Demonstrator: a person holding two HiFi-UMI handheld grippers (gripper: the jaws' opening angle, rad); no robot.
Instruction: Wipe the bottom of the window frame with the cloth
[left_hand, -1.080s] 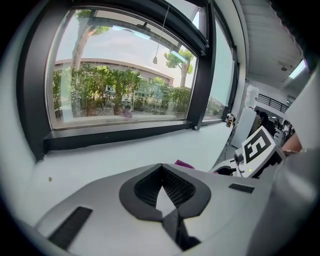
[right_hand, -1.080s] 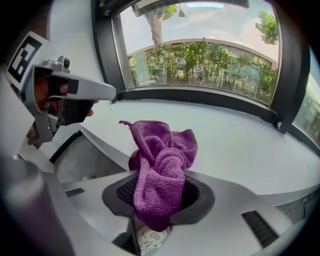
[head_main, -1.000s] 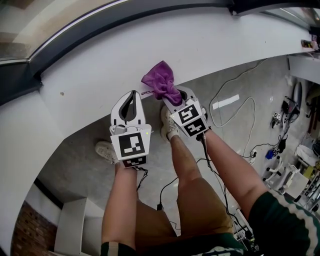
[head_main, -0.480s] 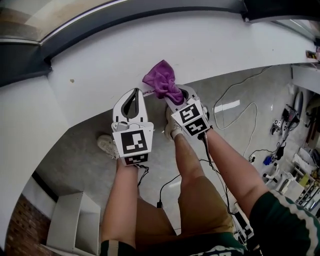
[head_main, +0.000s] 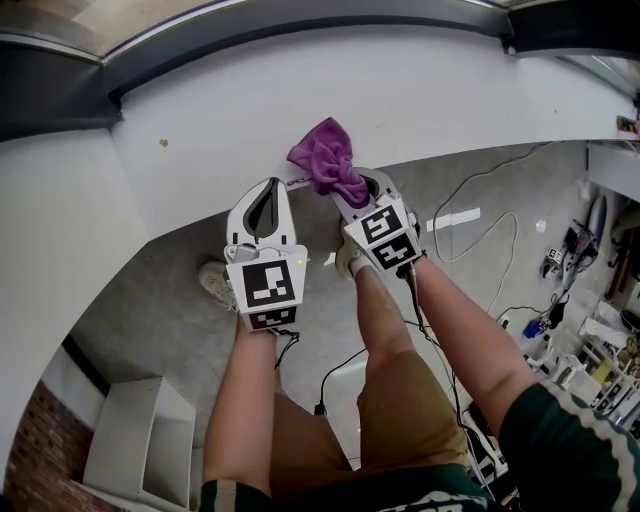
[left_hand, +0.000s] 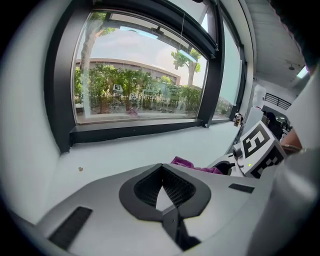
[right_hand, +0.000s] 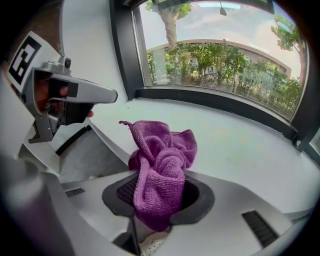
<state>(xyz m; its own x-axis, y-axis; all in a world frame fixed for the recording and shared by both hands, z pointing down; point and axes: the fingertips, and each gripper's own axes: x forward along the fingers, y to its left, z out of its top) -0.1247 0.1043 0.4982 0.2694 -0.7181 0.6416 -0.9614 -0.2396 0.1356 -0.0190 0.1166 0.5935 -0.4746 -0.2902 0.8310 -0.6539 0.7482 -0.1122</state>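
Note:
A crumpled purple cloth (head_main: 325, 158) (right_hand: 162, 162) lies at the near edge of the white sill (head_main: 420, 95), with my right gripper (head_main: 347, 185) (right_hand: 159, 196) shut on its lower part. The dark bottom bar of the window frame (head_main: 300, 32) (right_hand: 220, 102) (left_hand: 140, 131) runs along the far side of the sill, well beyond the cloth. My left gripper (head_main: 267, 190) (left_hand: 161, 172) hangs just left of the right one, over the sill's front edge, shut and holding nothing. From the left gripper view a corner of the cloth (left_hand: 182, 162) shows beside the right gripper.
A small brown speck (head_main: 163, 143) (left_hand: 80, 169) sits on the sill to the left. Below are the person's legs and shoes, a grey floor with cables (head_main: 470, 215), a white shelf unit (head_main: 140, 440) at lower left and clutter at the right.
Both grippers keep their pose and the right one still holds the cloth. The view has shifted, and the speck on the sill now lies closer to the grippers than before.

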